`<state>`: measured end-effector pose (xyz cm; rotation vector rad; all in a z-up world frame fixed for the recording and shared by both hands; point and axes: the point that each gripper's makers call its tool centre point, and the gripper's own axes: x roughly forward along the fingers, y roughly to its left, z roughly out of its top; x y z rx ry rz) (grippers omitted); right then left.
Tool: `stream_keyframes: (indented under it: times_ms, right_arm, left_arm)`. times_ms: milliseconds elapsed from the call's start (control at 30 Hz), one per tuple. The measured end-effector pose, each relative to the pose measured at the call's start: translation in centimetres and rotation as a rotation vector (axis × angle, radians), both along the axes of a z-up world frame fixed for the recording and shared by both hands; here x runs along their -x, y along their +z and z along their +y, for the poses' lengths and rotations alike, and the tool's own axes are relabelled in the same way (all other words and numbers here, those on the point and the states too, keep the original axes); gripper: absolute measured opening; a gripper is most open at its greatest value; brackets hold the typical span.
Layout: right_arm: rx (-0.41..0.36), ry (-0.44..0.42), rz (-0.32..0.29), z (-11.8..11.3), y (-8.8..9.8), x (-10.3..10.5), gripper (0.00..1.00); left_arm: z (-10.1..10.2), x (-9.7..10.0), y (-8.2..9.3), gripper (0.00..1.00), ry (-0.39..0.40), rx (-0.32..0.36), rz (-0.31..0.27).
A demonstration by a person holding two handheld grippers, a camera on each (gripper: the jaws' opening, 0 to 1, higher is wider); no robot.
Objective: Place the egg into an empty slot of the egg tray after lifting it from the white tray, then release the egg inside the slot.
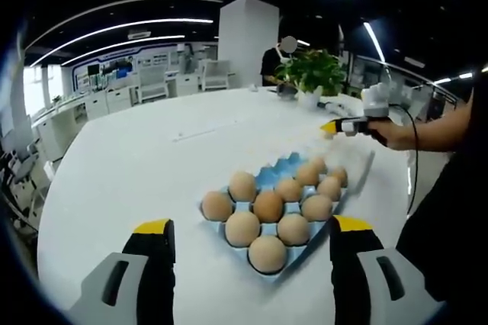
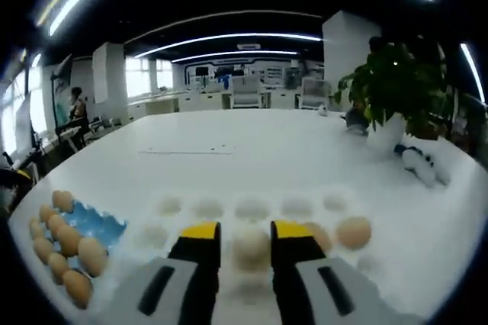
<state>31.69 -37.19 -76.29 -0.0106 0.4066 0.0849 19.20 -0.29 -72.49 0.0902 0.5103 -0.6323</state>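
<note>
Item: my right gripper (image 2: 245, 242), lower centre of the right gripper view, jaws narrowed around a pale egg (image 2: 250, 247) over the white tray (image 2: 252, 207); another brown egg (image 2: 354, 232) sits right of it. Item: blue egg tray (image 2: 95, 224), lower left, with brown eggs. Item: my left gripper (image 1: 252, 237), jaws wide, holding nothing, egg tray ahead. Item: potted plant (image 2: 393, 81), upper right.

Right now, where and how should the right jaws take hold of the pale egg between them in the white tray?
Grip the pale egg across its round middle, coming straight down from above. It sits in a cup of the white tray, so only its upper part is free, and the right gripper already straddles it.
</note>
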Motion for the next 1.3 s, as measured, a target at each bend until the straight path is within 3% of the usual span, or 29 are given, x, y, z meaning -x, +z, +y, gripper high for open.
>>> stream_keyframes:
  times_ms: [300,567,800,1033,1300]
  right_arm:
    - [0.009,0.022,0.04,-0.1,-1.9,-0.4,0.27]
    - [0.033,0.033,0.017,0.2,-1.0,-0.4,0.25]
    - [-0.034,0.024,-0.025,0.5,0.8,0.0,0.25]
    - [-0.121,0.108,-0.029,4.3,2.0,0.7,0.25]
    - [-0.15,0.187,-0.049,8.0,3.1,0.6,0.25]
  left_arm:
    - [0.6,-0.2,0.2,0.85,0.024,0.003,-0.004]
    - [0.4,-0.1,0.0,0.85,0.023,0.004,0.001]
    - [0.6,-0.2,-0.1,0.85,0.027,0.001,0.001]
    - [0.3,-0.1,-0.2,0.85,0.019,0.001,0.001]
    - [0.6,0.0,-0.2,0.85,0.028,0.001,-0.001]
